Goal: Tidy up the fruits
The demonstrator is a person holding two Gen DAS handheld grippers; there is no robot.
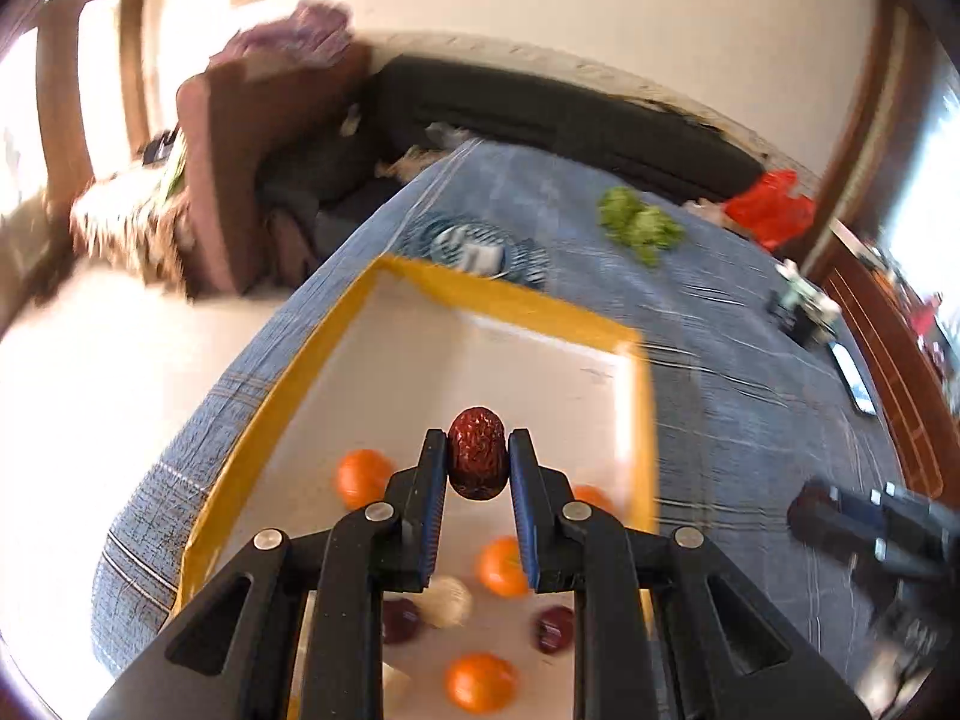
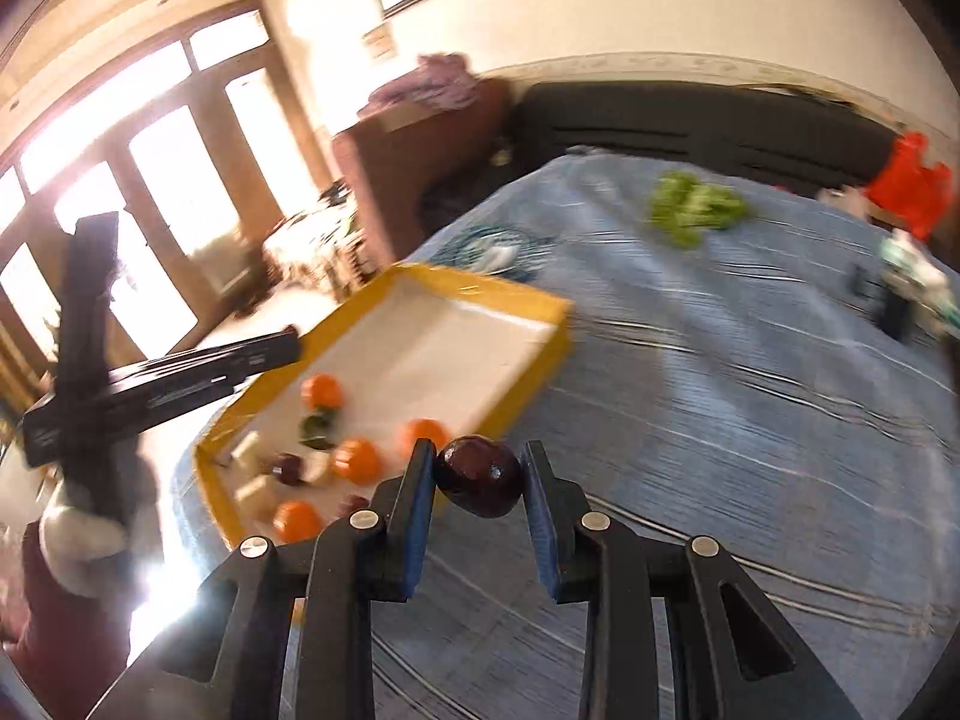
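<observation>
My left gripper (image 1: 478,456) is shut on a wrinkled red date (image 1: 477,461) and holds it above the yellow-rimmed white tray (image 1: 510,300). Several oranges (image 1: 503,565), dark plums (image 1: 553,629) and pale pieces (image 1: 447,600) lie in the tray's near part. My right gripper (image 2: 480,471) is shut on a dark purple plum (image 2: 478,475), held above the blue tablecloth (image 2: 750,390) just right of the tray (image 2: 540,306). The left gripper's body (image 2: 162,387) shows at the left of the right wrist view. The right gripper's body (image 1: 870,534) shows at the right of the left wrist view.
A blue patterned plate (image 1: 477,249) lies beyond the tray. Green lettuce (image 1: 639,225) lies on the cloth further back, with a red bag (image 1: 774,207) at the far right edge. A phone (image 1: 855,378) and small items (image 1: 804,303) lie to the right. A dark sofa (image 1: 570,114) stands behind the table.
</observation>
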